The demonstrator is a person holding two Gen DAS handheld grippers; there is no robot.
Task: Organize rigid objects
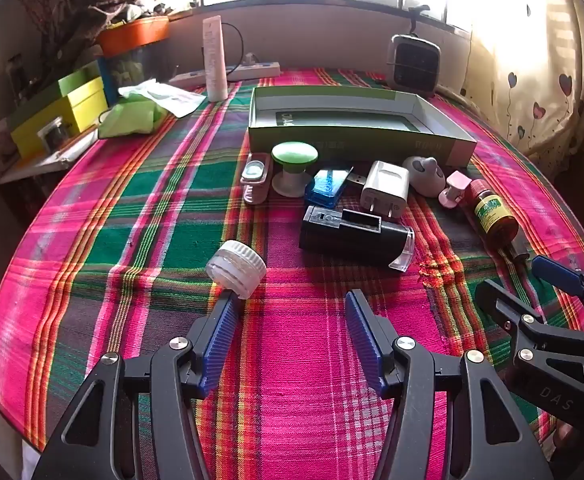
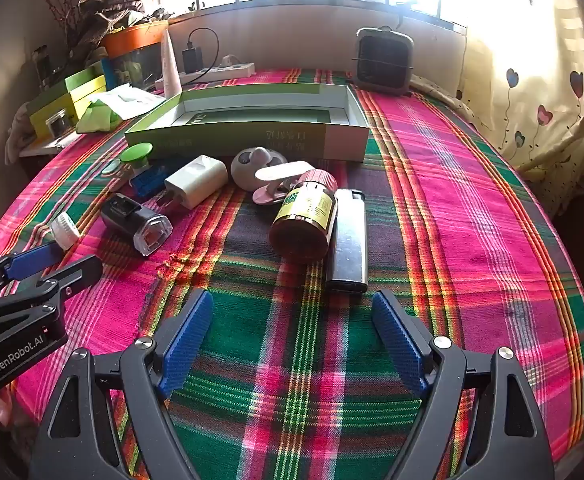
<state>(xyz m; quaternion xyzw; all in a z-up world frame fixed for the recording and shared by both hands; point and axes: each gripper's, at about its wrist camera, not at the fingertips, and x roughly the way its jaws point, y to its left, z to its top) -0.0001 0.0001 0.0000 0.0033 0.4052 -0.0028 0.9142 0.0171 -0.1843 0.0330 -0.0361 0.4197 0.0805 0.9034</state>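
While agape, left gripper [image 1: 290, 300] nears jar [image 1: 236, 269].

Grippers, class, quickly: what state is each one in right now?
Left gripper: open, holding nothing; the small clear jar with a white ribbed lid sits at its left fingertip.
Right gripper: open, empty, above the plaid cloth.

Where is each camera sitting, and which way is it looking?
Left wrist: rides on the left hand-held gripper, looking forward and down at the small white jar and black device; its open fingers show, plus the right hand-held gripper at the right edge.
Right wrist: rides on the right hand-held gripper, looking down at the brown bottle and lighter; its open fingers show.
Both see the green box and plaid cloth.
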